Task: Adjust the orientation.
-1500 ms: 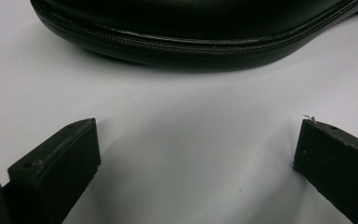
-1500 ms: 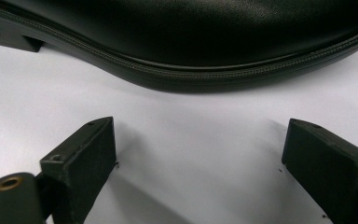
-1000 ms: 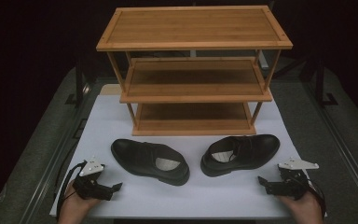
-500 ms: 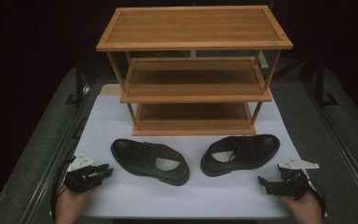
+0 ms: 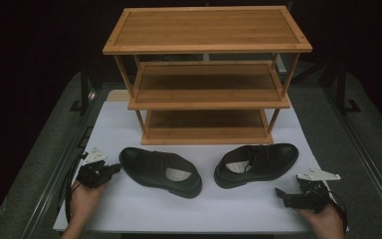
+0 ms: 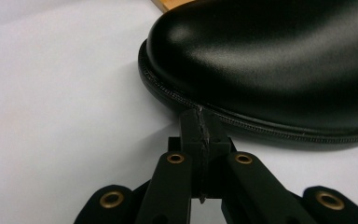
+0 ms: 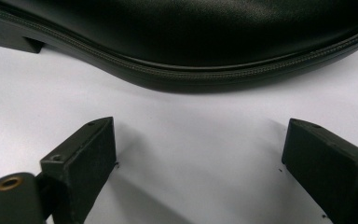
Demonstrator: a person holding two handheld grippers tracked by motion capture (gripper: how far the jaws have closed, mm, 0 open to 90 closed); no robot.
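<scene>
Two black leather shoes lie on the white mat (image 5: 122, 124) in front of a bamboo shoe rack (image 5: 206, 47) with three shelves. The left shoe (image 5: 161, 172) points its toe to the left, the right shoe (image 5: 258, 163) its toe to the right. My left gripper (image 5: 113, 169) is shut with nothing in it, and its tips (image 6: 200, 114) sit right at the welt of the left shoe's toe (image 6: 270, 60). My right gripper (image 5: 280, 193) stands open on the mat (image 7: 191, 112), a short way in front of the right shoe's side (image 7: 191, 42).
The rack stands at the back of the mat, with all three shelves bare. The mat lies on a dark grey table (image 5: 328, 119) with raised rails along both sides. Bare mat stretches between the shoes and the near edge.
My left gripper has moved forward, away from the person, up to the toe of the left shoe. The right gripper has hardly moved.
</scene>
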